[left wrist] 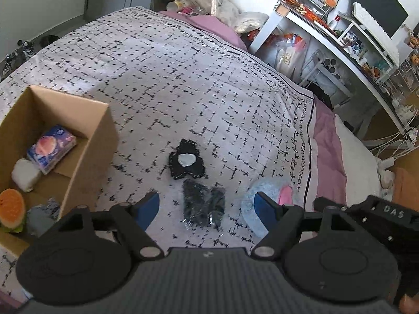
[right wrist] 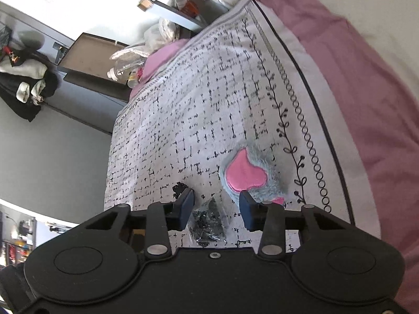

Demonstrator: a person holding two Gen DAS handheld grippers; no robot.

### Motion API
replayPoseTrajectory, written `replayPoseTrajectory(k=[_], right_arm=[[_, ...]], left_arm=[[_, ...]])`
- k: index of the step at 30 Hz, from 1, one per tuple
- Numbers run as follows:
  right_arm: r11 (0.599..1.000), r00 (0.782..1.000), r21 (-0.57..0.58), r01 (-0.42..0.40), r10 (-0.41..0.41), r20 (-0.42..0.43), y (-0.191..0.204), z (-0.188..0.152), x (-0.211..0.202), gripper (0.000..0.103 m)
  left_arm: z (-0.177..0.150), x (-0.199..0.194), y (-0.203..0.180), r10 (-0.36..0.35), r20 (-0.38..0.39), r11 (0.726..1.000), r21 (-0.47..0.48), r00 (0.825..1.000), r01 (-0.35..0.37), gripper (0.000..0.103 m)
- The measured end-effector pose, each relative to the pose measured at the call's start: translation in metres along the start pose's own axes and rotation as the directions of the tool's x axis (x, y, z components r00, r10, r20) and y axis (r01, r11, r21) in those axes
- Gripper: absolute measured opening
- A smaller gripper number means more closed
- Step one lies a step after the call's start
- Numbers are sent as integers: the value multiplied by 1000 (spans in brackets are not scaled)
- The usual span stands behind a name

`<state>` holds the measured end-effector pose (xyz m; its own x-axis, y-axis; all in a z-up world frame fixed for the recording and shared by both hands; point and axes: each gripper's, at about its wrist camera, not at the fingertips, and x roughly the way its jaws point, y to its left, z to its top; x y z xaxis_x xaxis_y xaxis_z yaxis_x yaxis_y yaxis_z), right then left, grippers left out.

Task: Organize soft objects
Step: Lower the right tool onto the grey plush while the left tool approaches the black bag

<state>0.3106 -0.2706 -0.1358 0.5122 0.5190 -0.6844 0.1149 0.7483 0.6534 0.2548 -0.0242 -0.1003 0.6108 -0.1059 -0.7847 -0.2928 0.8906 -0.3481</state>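
Blue-padded fingers of the left gripper (left wrist: 207,204) stand wide apart over a dark packet (left wrist: 203,204) lying flat on the patterned bedspread (left wrist: 183,78), touching nothing. Between the right gripper (right wrist: 216,210) fingers, also apart, sits the same packet (right wrist: 208,222), the pads apparently not pressing it, though the base hides part of it. Just beyond lie a black scrunchie (left wrist: 186,161) and a fluffy blue-and-pink plush (right wrist: 251,175). Farther left, a cardboard box (left wrist: 86,141) holds a tissue pack (left wrist: 51,147) and a burger toy (left wrist: 11,209).

Bright daylight, blown-out glare on the far wall (right wrist: 78,2), strong fisheye bending at edges, slight softness throughout.
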Motion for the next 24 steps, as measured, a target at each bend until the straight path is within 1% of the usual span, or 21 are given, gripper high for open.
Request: replayPoseTrajectory(k=[2, 4, 5, 7, 10, 12, 15, 17, 20, 22, 24], right_arm=[[1000, 1000, 12, 3, -3, -17, -6, 2, 7, 40], [1000, 1000, 12, 13, -13, -15, -9, 4, 12, 40], [1000, 1000, 9, 19, -19, -14, -9, 5, 15, 41], [1000, 1000, 1, 23, -23, -17, -10, 7, 20, 41], [1000, 999, -15, 24, -24, -35, -10, 11, 31, 41], [1000, 999, -24, 19, -20, -48, -9, 11, 37, 41], [999, 997, -37, 33, -35, -66, -8, 13, 48, 42], [998, 996, -44, 50, -53, -74, -9, 15, 53, 43], [996, 996, -68, 65, -69, -60, -9, 17, 56, 43], [992, 994, -82, 95, -99, -47, -11, 18, 57, 43], [990, 991, -70, 124, -127, -42, -18, 21, 58, 44]], left_arm=[[2, 8, -5, -6, 2, 1000, 17, 1000, 6, 78], [3, 17, -9, -14, -3, 1000, 22, 1000, 14, 77], [3, 22, -10, -21, -8, 1000, 22, 1000, 22, 75], [3, 32, -13, -37, -18, 999, 25, 999, 38, 75], [2, 46, -17, -45, -30, 998, 31, 999, 46, 71], [2, 55, -18, -55, -41, 998, 21, 998, 56, 64], [3, 69, -18, -61, -57, 998, 9, 996, 62, 57], [4, 77, -18, -60, -66, 998, 3, 996, 60, 56], [5, 86, -20, -62, -78, 998, 1, 995, 62, 55], [6, 91, -24, -67, -85, 998, 9, 994, 68, 55], [6, 96, -29, -73, -94, 997, 19, 993, 75, 55]])
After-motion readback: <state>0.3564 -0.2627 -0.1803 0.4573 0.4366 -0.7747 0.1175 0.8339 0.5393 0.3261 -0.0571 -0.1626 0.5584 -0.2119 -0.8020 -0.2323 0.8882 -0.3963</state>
